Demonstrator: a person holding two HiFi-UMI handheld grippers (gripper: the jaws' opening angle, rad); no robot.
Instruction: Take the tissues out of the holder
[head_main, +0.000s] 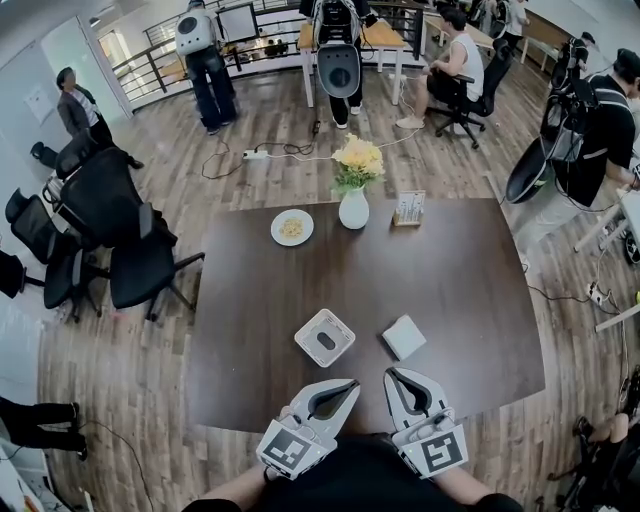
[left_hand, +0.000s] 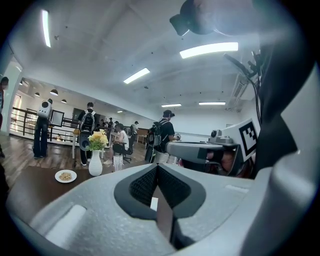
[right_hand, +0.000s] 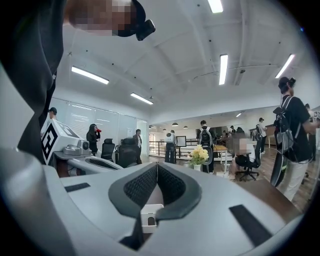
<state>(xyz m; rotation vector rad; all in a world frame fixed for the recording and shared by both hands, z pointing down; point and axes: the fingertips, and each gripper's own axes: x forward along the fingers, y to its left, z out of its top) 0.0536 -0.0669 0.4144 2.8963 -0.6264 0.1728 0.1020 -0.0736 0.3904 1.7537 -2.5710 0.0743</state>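
As I'm hovering over the near edge of the table (head_main: 480, 300), my left gripper (head_main: 350, 384) is pressing its jaws together on nothing, and my right gripper (head_main: 393, 373) is doing the same, empty. Ahead of them the white tissue holder (head_main: 325, 337) is sitting near that edge, dark slot facing up, and a flat white square (head_main: 404, 337) is lying just beside it, toward the right edge.
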